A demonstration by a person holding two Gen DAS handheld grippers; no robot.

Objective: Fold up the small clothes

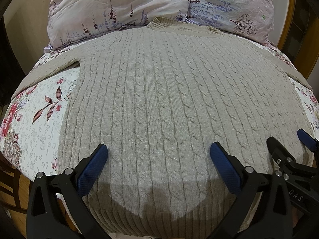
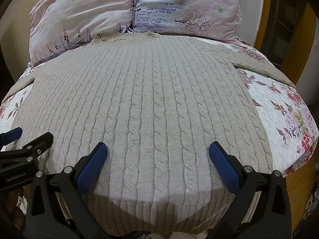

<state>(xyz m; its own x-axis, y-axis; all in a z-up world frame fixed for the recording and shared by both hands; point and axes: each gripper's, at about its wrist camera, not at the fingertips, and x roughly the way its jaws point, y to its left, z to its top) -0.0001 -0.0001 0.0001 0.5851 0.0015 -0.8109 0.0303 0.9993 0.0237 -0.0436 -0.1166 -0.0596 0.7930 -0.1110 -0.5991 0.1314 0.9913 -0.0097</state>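
A beige cable-knit sweater [image 1: 159,91] lies flat and spread out on the bed, collar at the far end, sleeves stretched out to both sides; it also shows in the right wrist view [image 2: 151,99]. My left gripper [image 1: 159,151] is open and empty, hovering over the sweater's lower hem area. My right gripper [image 2: 158,149] is open and empty, over the hem just to the right of the left one. The right gripper shows at the right edge of the left wrist view [image 1: 289,141], and the left gripper at the left edge of the right wrist view [image 2: 30,137].
The floral bedsheet [image 1: 39,123] shows on both sides of the sweater [image 2: 279,119]. Two pink and lavender pillows [image 1: 111,10] [image 2: 187,10] lie against the sweater's collar. A wooden frame [image 2: 267,20] stands at the far right.
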